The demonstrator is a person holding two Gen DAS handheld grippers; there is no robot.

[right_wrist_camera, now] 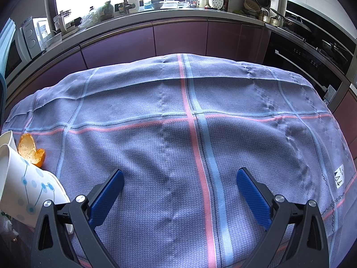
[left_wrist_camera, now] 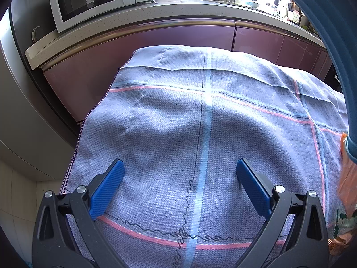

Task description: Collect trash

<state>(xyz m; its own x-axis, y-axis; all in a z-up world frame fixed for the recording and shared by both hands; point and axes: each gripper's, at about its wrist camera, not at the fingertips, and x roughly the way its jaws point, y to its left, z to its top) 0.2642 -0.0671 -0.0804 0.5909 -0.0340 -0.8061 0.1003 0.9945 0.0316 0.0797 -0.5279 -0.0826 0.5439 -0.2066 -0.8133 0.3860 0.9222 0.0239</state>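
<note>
An orange peel [right_wrist_camera: 31,148] lies on the cloth at the far left of the right wrist view, next to a crushed white paper cup [right_wrist_camera: 29,185] with blue dots. My right gripper [right_wrist_camera: 179,173] hangs open over the cloth, well to the right of both, nothing between its fingers. In the left wrist view my left gripper [left_wrist_camera: 179,164] is open over bare cloth. At that view's right edge a blurred orange piece [left_wrist_camera: 348,178] and other scraps [left_wrist_camera: 344,222] sit under a dark blue curved rim [left_wrist_camera: 334,44].
A grey-blue checked cloth [right_wrist_camera: 156,147] with pink and blue stripes covers the table. Beyond it run purple cabinets [right_wrist_camera: 178,38] and a cluttered counter, with a microwave [left_wrist_camera: 89,0] at left and an oven [right_wrist_camera: 308,60] at right.
</note>
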